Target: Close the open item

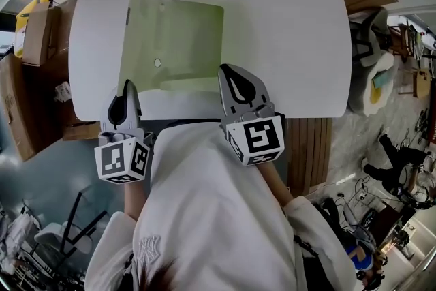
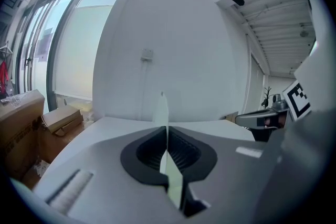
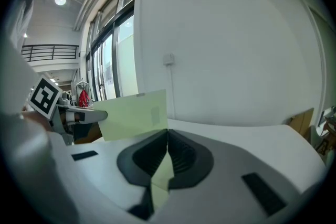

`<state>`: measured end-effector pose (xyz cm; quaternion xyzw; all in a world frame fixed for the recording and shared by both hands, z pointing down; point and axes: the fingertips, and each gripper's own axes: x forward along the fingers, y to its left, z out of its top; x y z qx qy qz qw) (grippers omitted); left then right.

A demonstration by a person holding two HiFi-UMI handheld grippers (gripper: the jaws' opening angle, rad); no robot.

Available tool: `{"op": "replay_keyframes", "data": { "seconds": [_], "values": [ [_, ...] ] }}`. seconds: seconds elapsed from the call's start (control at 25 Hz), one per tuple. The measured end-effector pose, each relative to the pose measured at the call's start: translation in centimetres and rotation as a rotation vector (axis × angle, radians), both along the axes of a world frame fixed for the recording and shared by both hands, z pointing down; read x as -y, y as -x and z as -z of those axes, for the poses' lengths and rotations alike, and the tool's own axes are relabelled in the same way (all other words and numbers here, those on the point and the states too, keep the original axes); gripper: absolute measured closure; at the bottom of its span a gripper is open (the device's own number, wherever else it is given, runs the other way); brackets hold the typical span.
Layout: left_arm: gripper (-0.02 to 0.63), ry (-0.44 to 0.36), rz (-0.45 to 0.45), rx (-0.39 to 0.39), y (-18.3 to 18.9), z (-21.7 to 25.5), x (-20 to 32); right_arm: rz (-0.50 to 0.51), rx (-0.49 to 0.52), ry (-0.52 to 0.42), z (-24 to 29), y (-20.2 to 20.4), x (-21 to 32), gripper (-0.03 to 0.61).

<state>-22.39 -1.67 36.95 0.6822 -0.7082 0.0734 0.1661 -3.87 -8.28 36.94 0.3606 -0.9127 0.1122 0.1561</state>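
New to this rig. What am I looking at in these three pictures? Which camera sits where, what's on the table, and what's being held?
There is no robot here. A person holds a two-jaw tool in each hand, and the marker cube on each one is part of it. The head view comes from a camera on the person's head, looking steeply down. The other two pictures come from cameras riding on the tools, each looking along its own jaws.

On the white table lies an open pale green folder. Its cover stands up along the left side. The left tool is shut on that cover, and its own view shows the sheet edge-on between the jaws. The right tool is shut on the near edge of the folder's flat half. Cardboard boxes stand beside the table.
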Motion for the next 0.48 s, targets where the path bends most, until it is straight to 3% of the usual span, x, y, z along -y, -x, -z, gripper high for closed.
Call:
{"op": "replay_keyframes", "data": {
  "seconds": [0.48],
  "values": [
    [0.604,0.007,-0.042,0.013,-2.3,0.3,0.2,-0.020,0.005,0.001,0.2,-1.7,0.1,0.569]
  ]
}}
